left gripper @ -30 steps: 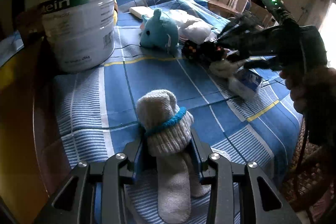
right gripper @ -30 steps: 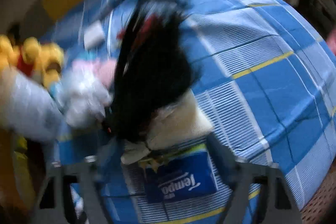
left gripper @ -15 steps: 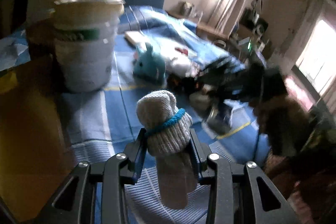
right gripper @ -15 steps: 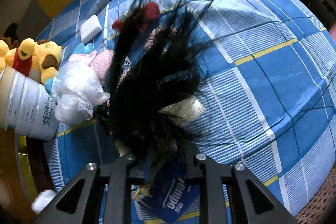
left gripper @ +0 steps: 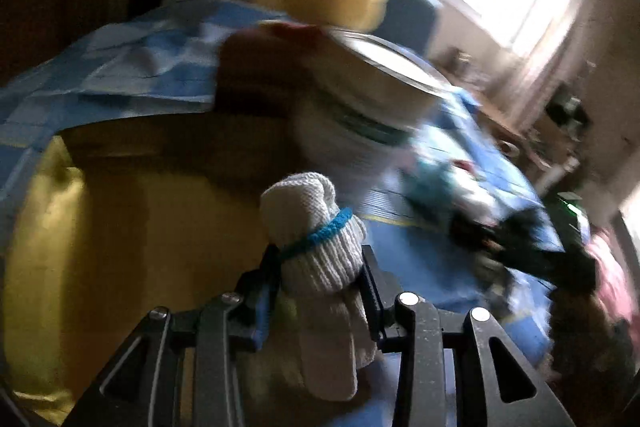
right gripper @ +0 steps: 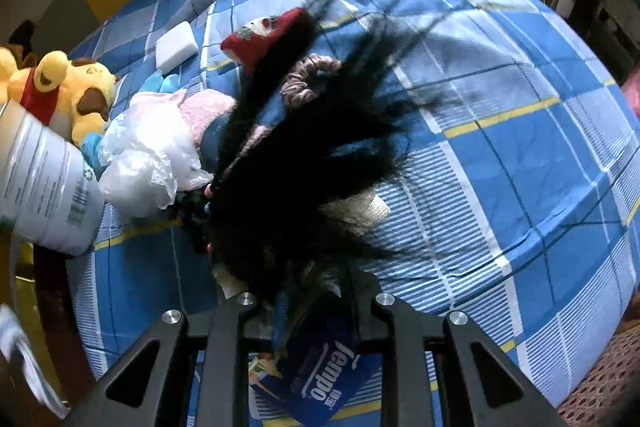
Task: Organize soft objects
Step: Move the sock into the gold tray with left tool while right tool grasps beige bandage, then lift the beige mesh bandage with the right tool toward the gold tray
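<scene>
A rolled white knitted sock bundle (left gripper: 316, 235) with a blue band sits upright between the pads of my left gripper (left gripper: 320, 267), which is shut on it above a blurred brown and yellow surface (left gripper: 120, 247). My right gripper (right gripper: 316, 291) points down at the blue checked bedcover (right gripper: 520, 155) and is shut on the base of a black hair tuft (right gripper: 296, 179), whose strands fan out ahead. Under that gripper lies a blue Tempo tissue pack (right gripper: 320, 379). The left wrist view is motion-blurred.
Left of the tuft lie a crumpled plastic bag (right gripper: 144, 163), a pink plush (right gripper: 204, 111), a yellow plush (right gripper: 76, 91) and a tall white can (right gripper: 44, 187). Beyond it are a red sock (right gripper: 264, 35), a pink scrunchie (right gripper: 308, 79) and a white sponge (right gripper: 176, 45).
My left gripper has swung left and up with the sock bundle, off the bedcover towards the brown and yellow surface. The right gripper's jaws closed on the black tuft and then stayed put.
</scene>
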Tool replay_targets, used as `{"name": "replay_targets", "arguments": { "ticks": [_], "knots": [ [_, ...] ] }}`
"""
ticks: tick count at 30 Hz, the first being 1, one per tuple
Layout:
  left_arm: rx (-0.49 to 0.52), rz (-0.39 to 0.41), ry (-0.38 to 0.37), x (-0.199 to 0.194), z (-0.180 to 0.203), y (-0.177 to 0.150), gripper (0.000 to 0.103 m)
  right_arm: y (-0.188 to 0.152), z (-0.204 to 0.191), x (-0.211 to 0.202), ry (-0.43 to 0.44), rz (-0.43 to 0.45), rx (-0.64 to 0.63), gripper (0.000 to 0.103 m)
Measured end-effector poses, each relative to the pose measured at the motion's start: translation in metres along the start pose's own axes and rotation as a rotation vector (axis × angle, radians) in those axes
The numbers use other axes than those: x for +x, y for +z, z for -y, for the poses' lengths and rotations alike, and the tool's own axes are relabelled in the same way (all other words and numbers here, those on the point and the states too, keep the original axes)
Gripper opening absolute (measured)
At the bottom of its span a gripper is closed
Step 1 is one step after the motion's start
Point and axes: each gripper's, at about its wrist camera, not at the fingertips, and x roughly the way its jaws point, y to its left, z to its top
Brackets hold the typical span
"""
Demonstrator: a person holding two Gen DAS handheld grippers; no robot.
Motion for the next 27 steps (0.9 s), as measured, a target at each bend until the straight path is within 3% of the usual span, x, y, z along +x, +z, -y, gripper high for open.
{"name": "replay_targets", "arguments": {
  "ticks": [6,9,12,16,27],
  "knots": [
    [-0.015,-0.013,0.142,0.033,-0.034,0.028,0.045,0.001,-0.011,-0.001,-0.038,0.035,-0.059,0.021],
    [-0.034,-0.027,0.174,0.050,-0.042,0.037,0.059,0.003,-0.012,0.000,-0.037,0.042,-0.070,0.021],
    [-0.051,-0.014,0.142,0.046,-0.046,0.034,0.077,0.001,-0.010,-0.005,-0.012,0.051,-0.073,0.020],
    [-0.020,0.014,0.149,0.032,-0.039,0.025,0.077,-0.006,-0.016,-0.018,0.032,0.071,-0.102,0.018],
    [0.002,0.044,0.069,-0.008,-0.018,-0.011,0.077,-0.032,-0.021,-0.063,0.190,0.150,-0.163,0.015]
  ]
}}
